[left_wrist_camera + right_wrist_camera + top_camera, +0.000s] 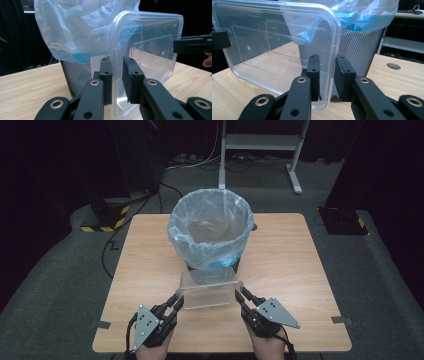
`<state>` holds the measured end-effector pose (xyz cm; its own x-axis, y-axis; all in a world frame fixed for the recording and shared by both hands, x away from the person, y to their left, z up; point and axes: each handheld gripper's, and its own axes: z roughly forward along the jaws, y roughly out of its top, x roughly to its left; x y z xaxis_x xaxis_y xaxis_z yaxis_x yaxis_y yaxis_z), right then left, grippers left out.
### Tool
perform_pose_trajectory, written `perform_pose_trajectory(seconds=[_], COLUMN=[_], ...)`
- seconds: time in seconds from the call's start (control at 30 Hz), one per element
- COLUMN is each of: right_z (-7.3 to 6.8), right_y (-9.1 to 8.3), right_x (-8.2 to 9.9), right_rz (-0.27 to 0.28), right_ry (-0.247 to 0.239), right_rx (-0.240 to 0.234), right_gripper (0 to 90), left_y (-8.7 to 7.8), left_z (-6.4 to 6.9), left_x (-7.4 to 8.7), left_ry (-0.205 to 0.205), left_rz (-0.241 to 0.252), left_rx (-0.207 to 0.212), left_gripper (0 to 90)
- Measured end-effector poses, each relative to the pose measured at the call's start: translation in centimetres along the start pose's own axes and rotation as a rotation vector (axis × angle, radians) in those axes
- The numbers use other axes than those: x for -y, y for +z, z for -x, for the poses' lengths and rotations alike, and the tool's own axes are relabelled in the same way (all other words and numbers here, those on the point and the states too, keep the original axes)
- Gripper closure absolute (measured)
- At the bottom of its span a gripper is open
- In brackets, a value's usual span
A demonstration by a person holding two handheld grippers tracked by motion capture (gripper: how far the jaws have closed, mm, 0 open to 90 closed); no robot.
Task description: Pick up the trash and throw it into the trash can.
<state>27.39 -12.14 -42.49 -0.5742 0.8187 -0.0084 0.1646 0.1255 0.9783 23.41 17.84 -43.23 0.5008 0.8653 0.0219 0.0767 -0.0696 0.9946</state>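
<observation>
A clear plastic container is held tilted on its side just above the table's near half, in front of a black mesh bin lined with a pale blue bag. My left gripper is shut on the container's left end wall, and my right gripper on its right end. In the left gripper view the jaws straddle the container rim, with the bin behind. In the right gripper view the jaws pinch the container rim before the bin. The container looks empty.
The wooden table has a cable hole beside the bin. A white metal frame stands on the carpet beyond, with yellow-and-black striped bases at the left and right. Dark curtains surround the area.
</observation>
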Motion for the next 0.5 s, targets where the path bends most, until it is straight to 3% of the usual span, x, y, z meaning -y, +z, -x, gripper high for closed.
perform_pose_trajectory(seconds=[0.27, 0.5], right_z=[-0.31, -0.18], right_y=[-0.46, -0.90], right_x=[0.76, -0.14], right_rz=[-0.004, 0.029], right_ry=[0.014, -0.003], right_rx=[0.007, 0.009], right_gripper=[75.7, 76.7], left_y=[-0.08, -0.15], left_z=[0.12, 0.09], left_x=[0.40, -0.53], left_ry=[-0.003, 0.006], left_rz=[0.001, 0.034], left_rx=[0.013, 0.018], left_gripper=[78.0, 78.1])
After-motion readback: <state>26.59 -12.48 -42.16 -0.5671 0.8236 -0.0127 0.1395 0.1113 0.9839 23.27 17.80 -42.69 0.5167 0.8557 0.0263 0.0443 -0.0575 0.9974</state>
